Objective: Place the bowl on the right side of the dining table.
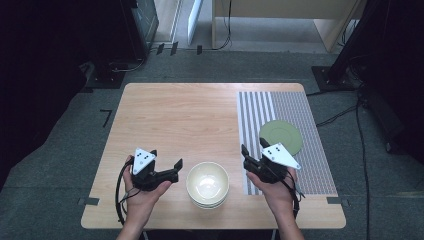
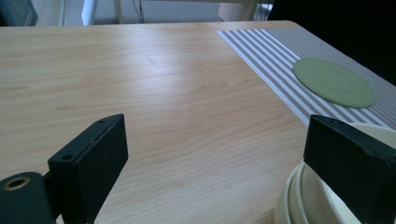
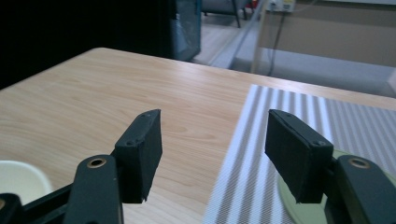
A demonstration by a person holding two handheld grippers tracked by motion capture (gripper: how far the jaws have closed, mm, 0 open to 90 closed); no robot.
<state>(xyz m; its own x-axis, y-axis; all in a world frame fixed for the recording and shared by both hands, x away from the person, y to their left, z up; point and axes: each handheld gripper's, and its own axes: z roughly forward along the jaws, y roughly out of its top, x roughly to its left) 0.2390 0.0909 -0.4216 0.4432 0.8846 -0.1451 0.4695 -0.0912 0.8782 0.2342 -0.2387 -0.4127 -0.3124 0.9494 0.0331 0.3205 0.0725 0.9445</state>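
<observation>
cream bowls (image 1: 207,184) sit between both open hand-held grippers.

- Between the left gripper (image 2: 215,163)'s wide-apart jaws lay bare table (image 2: 154,93), with free room ahead of them.
- Its right jaw stood over the rim of the bowls (image 1: 207,184), which blocked that side.
- Nothing lay between the right gripper (image 3: 212,154)'s parted jaws; the mat (image 3: 261,154)'s edge ran ahead.
- The plate (image 3: 289,203) lay under and behind its right jaw, a low obstacle.
</observation>
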